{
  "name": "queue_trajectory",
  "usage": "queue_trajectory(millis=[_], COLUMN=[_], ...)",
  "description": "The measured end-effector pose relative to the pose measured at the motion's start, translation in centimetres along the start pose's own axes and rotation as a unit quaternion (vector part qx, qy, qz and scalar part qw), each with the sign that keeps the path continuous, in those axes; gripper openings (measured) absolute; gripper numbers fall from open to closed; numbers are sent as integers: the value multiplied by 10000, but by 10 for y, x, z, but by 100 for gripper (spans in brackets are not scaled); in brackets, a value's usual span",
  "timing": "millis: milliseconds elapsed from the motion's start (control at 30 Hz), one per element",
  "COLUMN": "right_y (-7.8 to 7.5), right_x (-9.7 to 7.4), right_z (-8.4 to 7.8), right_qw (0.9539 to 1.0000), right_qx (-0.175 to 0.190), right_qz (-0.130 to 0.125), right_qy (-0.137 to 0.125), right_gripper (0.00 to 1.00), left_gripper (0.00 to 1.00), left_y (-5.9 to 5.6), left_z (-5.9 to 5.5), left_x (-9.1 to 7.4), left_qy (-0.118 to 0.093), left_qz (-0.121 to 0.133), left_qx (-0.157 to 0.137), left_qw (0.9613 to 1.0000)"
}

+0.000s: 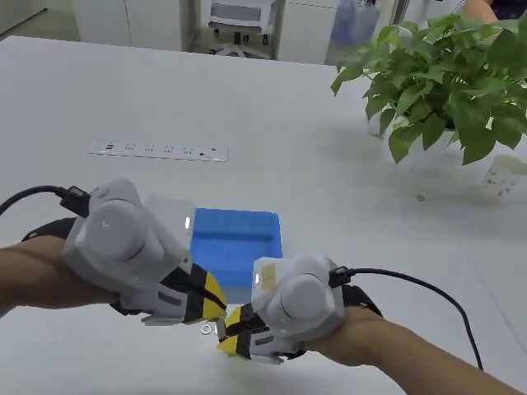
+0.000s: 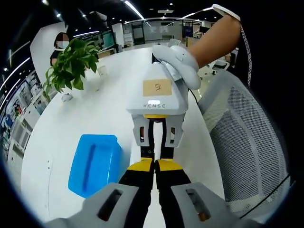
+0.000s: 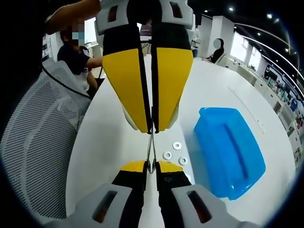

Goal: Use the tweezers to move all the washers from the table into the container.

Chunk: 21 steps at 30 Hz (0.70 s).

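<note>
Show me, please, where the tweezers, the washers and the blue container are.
tweezers (image 3: 151, 147): right gripper view, on the thin metal shaft.
washers (image 3: 164, 156): right gripper view, on the middle washer's ring.
blue container (image 3: 213, 156): right gripper view, on its top face.

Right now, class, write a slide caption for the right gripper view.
Left gripper and right gripper pinch the tweezers, three washers beside the blue container.

three washers, one container, one tweezers
</note>
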State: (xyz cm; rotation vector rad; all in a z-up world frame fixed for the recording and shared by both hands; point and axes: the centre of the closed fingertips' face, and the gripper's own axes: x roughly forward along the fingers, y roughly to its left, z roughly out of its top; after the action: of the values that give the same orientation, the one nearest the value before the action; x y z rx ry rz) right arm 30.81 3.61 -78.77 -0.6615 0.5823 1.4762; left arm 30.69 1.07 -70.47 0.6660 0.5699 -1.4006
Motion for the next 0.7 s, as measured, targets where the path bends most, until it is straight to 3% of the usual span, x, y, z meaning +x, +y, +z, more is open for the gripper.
queue_trajectory(millis=[300,700], right_y=[-1,-2], right_x=[0,5], right_z=[0,0], right_qw=[10000,9999], right_qx=[38,35], right_qz=[-21,-72], right_qy=[-54,-133], right_gripper=[10,11], left_gripper=[6,7], left_y=[0,-1], left_z=[-8,-18], left_x=[11,14], left_qy=[82,79], left_qz=[-59,-52], left_qx=[99,-51], left_qw=[9999,9999])
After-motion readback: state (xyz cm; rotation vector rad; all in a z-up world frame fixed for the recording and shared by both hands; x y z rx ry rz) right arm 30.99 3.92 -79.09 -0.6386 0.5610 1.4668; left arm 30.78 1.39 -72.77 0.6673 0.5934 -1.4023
